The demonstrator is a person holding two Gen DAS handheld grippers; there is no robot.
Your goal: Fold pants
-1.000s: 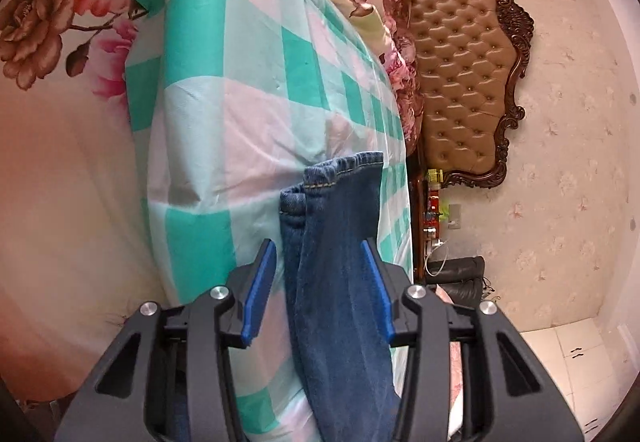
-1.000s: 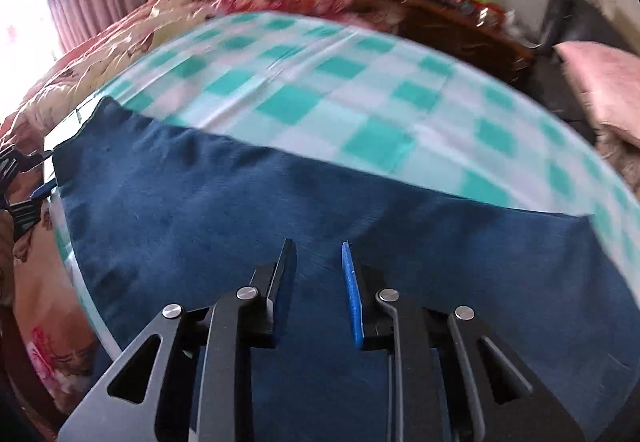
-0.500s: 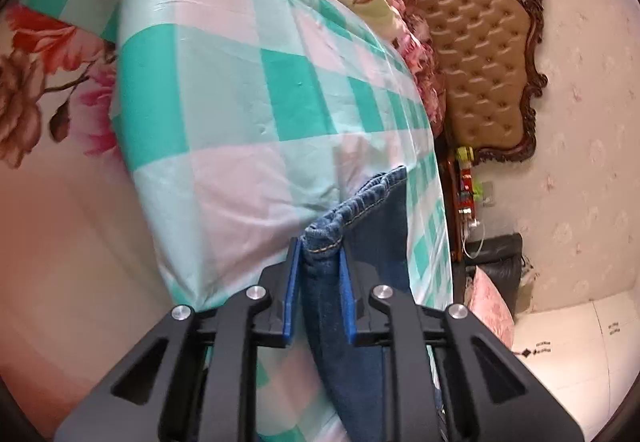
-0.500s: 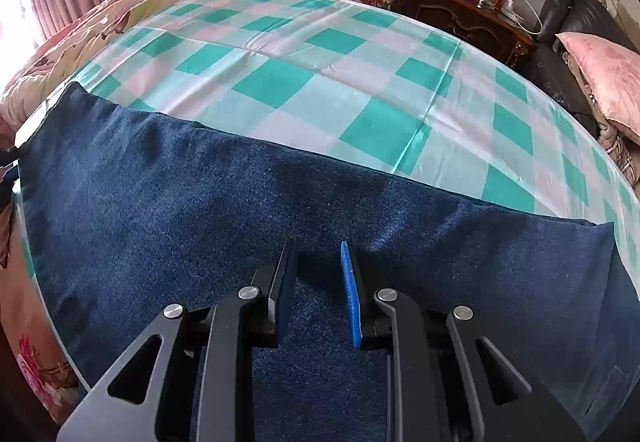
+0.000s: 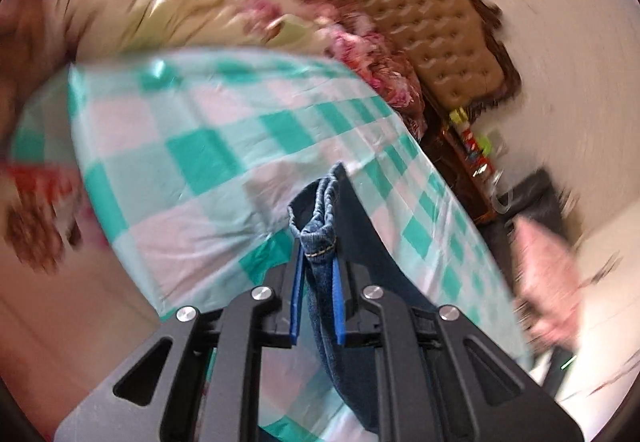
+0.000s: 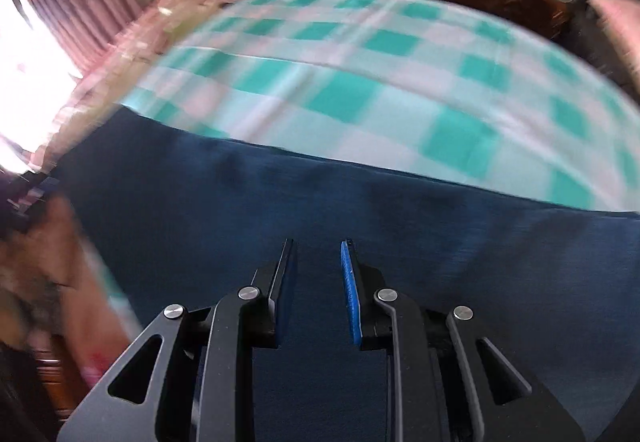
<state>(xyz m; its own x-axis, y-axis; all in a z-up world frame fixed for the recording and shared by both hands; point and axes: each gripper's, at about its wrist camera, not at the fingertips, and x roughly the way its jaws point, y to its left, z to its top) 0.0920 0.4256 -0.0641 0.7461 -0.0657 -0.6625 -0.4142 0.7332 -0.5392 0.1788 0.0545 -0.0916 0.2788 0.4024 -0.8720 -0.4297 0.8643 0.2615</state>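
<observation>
left wrist view shows the left gripper (image 5: 316, 274) closing on the jeans (image 5: 320, 234) hem above the checked sheet (image 5: 200, 161), thick, floppy denim best pinched at seams, while the right gripper (image 6: 318, 282), narrow, is opening over flat cloth.

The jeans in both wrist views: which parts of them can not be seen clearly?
- Left wrist view: the jeans are pinched in the left tongs; below, the tongs' frame hides them.
- Right wrist view: the jeans are cut off by the picture's edges, and blur hides any seams.

Left hand-held gripper (image 5: 317, 262) is closing its blue pads on denim; right hand-held gripper (image 6: 318, 282), angled downward, is opening its jaws slightly.
</observation>
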